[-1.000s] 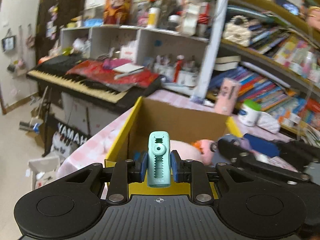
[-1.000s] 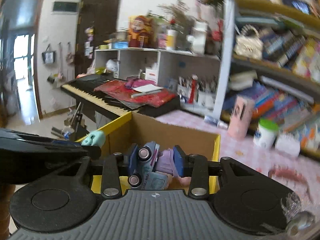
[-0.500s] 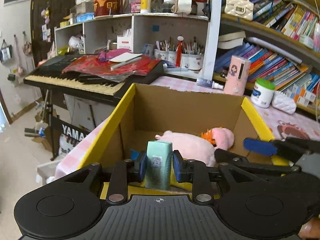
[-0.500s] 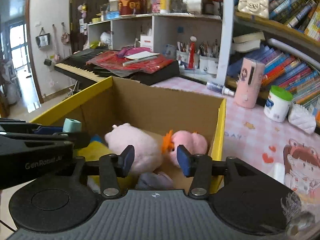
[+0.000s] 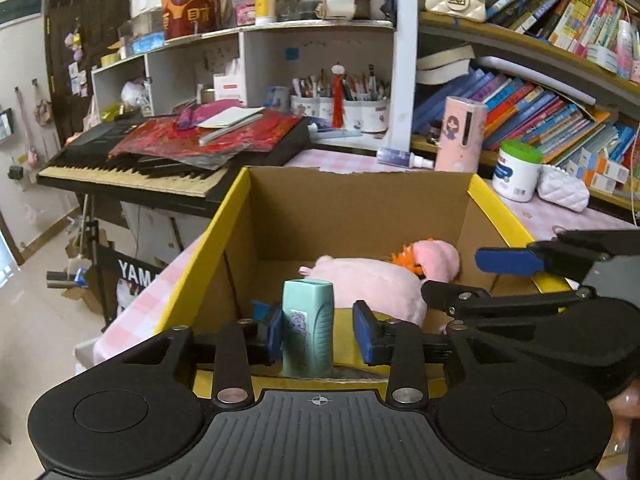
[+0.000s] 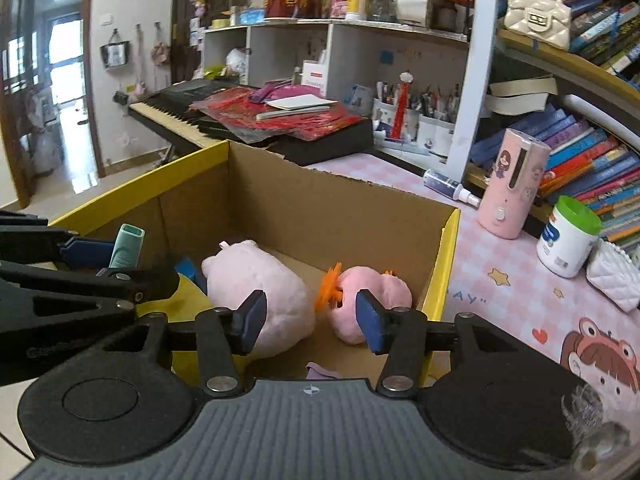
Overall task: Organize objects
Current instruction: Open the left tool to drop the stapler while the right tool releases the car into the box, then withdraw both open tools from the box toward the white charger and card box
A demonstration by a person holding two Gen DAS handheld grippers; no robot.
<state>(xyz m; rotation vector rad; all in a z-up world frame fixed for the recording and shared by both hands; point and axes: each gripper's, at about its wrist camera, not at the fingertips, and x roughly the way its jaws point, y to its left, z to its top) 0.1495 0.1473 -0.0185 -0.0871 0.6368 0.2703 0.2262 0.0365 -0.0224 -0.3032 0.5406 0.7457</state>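
In the left wrist view, the left gripper point(image 5: 318, 336) hangs over the near edge of a cardboard box point(image 5: 360, 208) with yellow rims. Its jaws stand apart: the left pad touches a mint-green stapler point(image 5: 307, 332) that stands upright between them, while a gap shows between the stapler and the right pad. Deeper in the box lies a pink plush toy point(image 5: 372, 280) with an orange tuft. The right gripper point(image 5: 508, 262) reaches in from the right above the box's yellow rim. Behind the box are a keyboard point(image 5: 132, 172) under red papers, a pink tumbler point(image 5: 460, 134) and a white jar with a green lid point(image 5: 516, 170) on the pink checked tabletop point(image 5: 560, 220).

In the right wrist view, the right gripper point(image 6: 310, 320) has its jaws wide and empty above the box point(image 6: 340, 208), with the plush toy point(image 6: 260, 280) below them. The stapler point(image 6: 127, 246) stands at the left, beside the left gripper point(image 6: 86, 254). The tumbler point(image 6: 512, 184) and jar point(image 6: 568, 236) stand on the tabletop point(image 6: 500, 300) to the right.
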